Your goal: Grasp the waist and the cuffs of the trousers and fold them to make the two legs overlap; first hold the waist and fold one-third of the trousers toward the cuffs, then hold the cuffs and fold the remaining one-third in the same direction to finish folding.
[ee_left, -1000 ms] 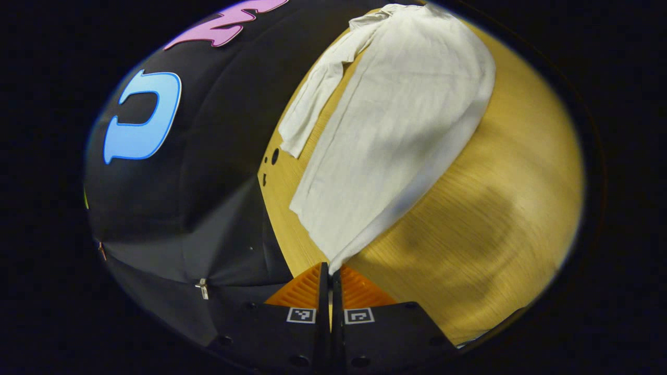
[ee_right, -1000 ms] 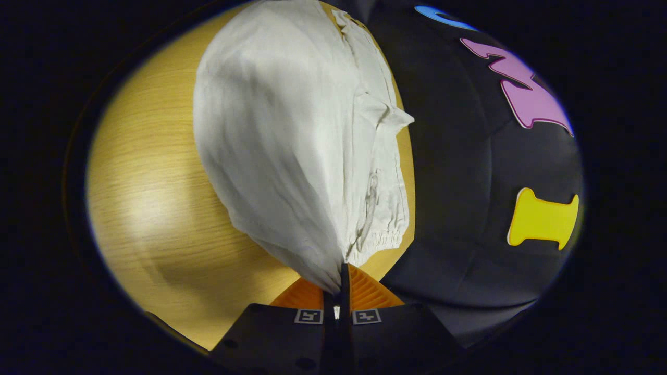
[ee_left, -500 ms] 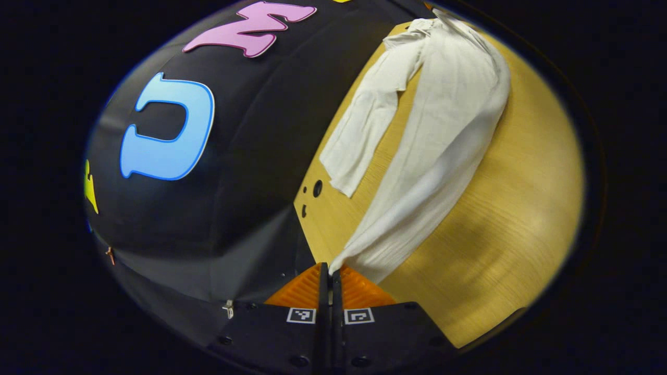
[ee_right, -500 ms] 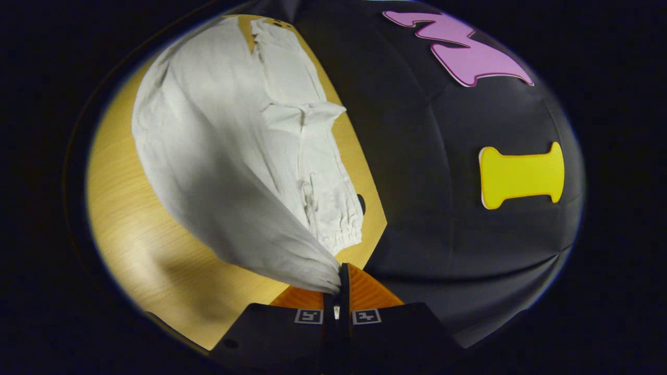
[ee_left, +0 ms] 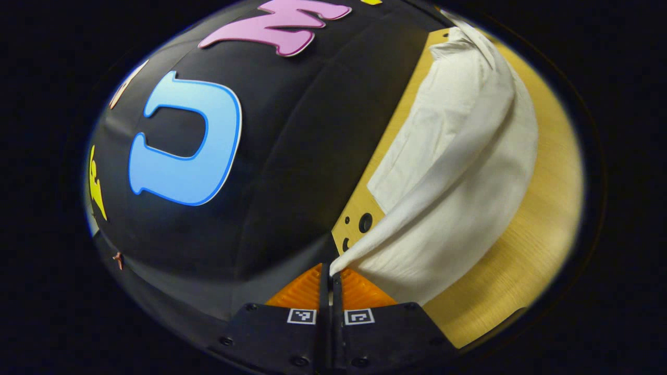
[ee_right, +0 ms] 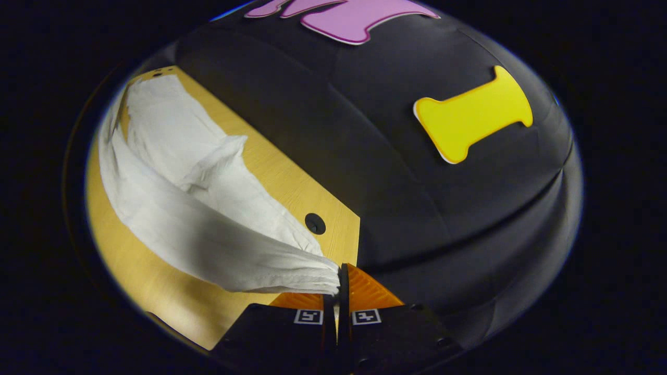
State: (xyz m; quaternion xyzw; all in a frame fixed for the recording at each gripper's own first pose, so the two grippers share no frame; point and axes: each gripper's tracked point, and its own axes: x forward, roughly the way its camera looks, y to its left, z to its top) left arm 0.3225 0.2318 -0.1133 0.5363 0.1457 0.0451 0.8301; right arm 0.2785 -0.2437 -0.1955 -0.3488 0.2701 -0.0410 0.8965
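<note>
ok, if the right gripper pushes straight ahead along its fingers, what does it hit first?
Probably the table edge: the right gripper, shut on the trousers, points over the table's far edge at the booth wall. Depth is unclear.

No readable text, labels or numbers anywhere.

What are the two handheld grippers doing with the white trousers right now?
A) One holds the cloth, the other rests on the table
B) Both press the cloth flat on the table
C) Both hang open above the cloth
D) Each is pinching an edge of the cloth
D: in the left gripper view the left gripper has its jaws closed on an edge of the trousers, and in the right gripper view the right gripper is clamped on another edge, lifting it off the table.
</note>
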